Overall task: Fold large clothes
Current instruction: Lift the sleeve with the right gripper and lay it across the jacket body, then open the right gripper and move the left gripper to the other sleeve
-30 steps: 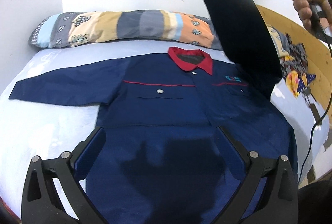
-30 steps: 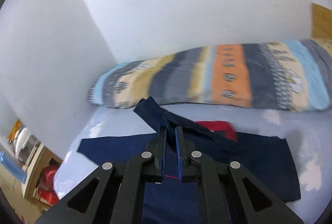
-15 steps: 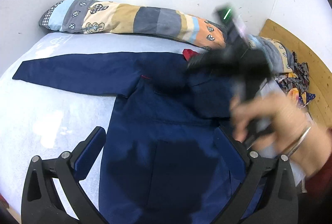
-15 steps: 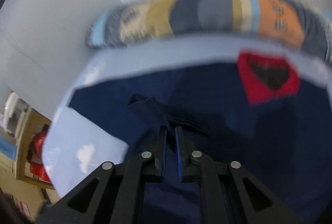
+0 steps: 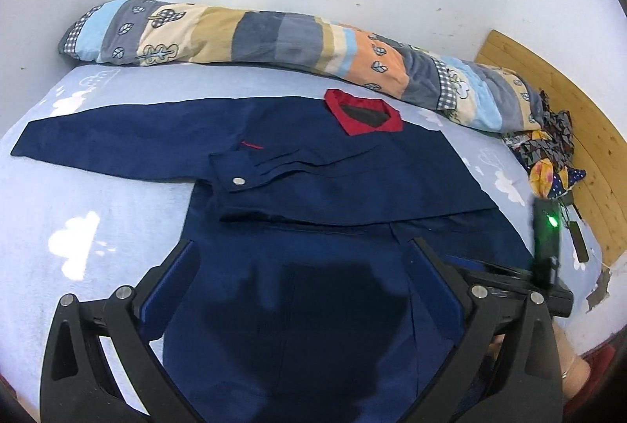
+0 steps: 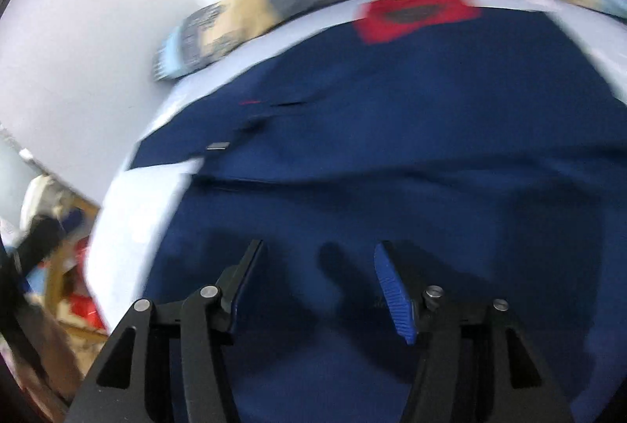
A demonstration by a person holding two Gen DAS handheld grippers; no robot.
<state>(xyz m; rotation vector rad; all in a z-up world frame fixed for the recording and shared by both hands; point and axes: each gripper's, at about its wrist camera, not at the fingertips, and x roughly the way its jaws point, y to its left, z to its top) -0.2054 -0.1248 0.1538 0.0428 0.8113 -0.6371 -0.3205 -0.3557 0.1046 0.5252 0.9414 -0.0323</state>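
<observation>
Left of the left hand-held gripper (image 5: 301, 282) the bed (image 5: 70, 227) shows a broad bare strip of pale sheet, and the shirt's (image 5: 313, 227) one outstretched sleeve (image 5: 109, 145) lies flat across it, its cuff near the bed's left edge. That hand-held gripper tilts down over the shirt's lower body with its jaws spread wide and nothing between them. Ahead of it the other sleeve (image 5: 333, 180) is folded across the chest, its cuff with a metal snap lying past the middle; the red collar (image 5: 364, 115) sits beyond, and the rolled quilt (image 5: 274, 39) runs along the wall at the bed's far edge. To the right the right hand-held gripper (image 6: 317, 290) also points down over the dark cloth; its jaws have just been opening and stand partly apart with nothing gripped, the shirt lying below them. Right of it, a heap of patterned cloth (image 5: 548, 156) lies beside the wooden board (image 5: 588, 133) at the bed's right edge.
</observation>
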